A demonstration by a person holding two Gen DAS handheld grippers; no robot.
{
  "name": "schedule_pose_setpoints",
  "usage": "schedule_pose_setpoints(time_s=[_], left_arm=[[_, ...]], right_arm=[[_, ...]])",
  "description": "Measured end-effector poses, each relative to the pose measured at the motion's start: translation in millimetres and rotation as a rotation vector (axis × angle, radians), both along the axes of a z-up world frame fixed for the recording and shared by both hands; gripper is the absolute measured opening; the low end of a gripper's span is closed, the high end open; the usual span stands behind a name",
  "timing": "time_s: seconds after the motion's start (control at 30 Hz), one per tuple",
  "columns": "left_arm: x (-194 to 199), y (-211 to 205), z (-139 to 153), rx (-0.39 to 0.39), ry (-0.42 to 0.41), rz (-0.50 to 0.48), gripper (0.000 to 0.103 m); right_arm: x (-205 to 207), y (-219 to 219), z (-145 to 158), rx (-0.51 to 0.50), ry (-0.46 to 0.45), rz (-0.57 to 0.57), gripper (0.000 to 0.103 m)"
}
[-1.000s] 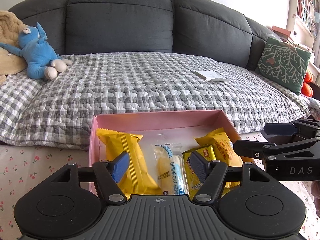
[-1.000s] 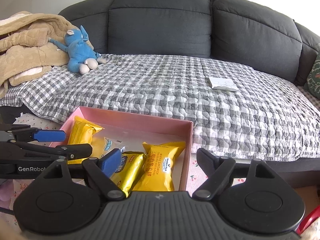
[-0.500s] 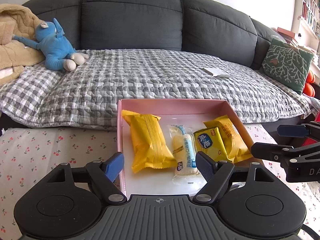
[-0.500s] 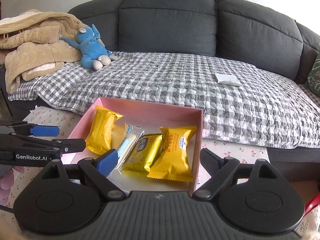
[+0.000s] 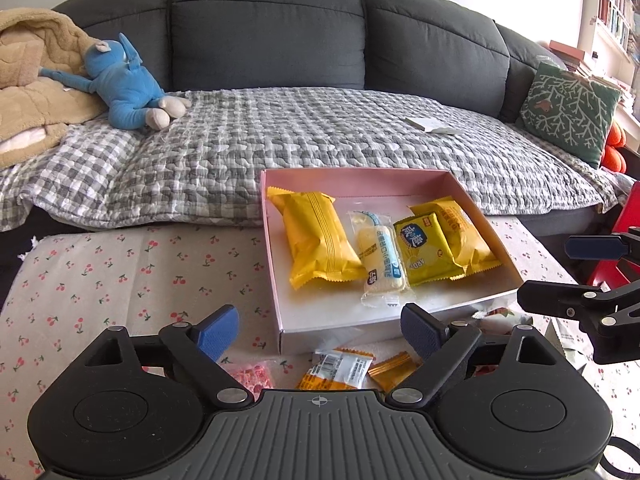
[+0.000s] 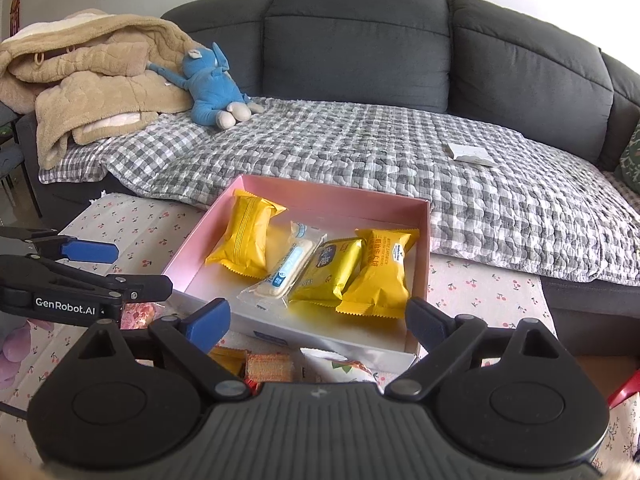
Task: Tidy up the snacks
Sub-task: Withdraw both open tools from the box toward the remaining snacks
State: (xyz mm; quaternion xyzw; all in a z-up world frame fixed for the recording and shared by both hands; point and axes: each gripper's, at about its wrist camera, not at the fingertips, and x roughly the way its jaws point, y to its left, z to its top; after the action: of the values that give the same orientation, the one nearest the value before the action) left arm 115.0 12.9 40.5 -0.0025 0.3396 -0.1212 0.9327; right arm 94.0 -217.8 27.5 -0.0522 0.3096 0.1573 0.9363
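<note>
Left gripper (image 5: 320, 330): jaws were opening, nothing between them, poised over loose snack packets (image 5: 344, 368) on the tabletop
Right gripper (image 6: 318, 320): jaws were opening too, empty, hanging over the near edge of the box, more loose packets (image 6: 268, 364) just below
Table cover (image 5: 120, 280): pale cloth with a red cherry print, spread under everything
Pink box (image 5: 272, 272): sat on the cloth just beyond both grippers, open-topped, its far wall close to the sofa
Snacks in the box: large yellow packet (image 5: 316, 240) on the left, white roll in clear wrap (image 5: 380, 258) beside it, two smaller yellow packets (image 5: 440, 244) overlapping on the right
Sofa (image 5: 360, 60): dark grey, seat under a grey checked quilt (image 5: 280, 132)
On the sofa: blue plush toy (image 5: 128, 80) and tan blanket (image 5: 28, 80) far left, green cushion (image 5: 568, 112) far right, a flat white packet (image 5: 430, 125) on the quilt
Far right corner: bookshelves (image 5: 616, 12) against the wall
</note>
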Motion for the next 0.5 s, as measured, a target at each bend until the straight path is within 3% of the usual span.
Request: schedule_pose_setpoints(time_s=[0.33, 0.5], left_arm=[[-27.0, 6.6, -12.6, 0.073, 0.032, -0.028, 0.098], [-39.4, 7.3, -18.4, 0.123, 0.036, -0.061, 0.098]], right_arm=[[-25.8, 7.1, -11.9, -0.002, 0.013, 0.024, 0.098], [-41.2, 19.3, -24.0, -0.079, 0.011, 0.094, 0.098]])
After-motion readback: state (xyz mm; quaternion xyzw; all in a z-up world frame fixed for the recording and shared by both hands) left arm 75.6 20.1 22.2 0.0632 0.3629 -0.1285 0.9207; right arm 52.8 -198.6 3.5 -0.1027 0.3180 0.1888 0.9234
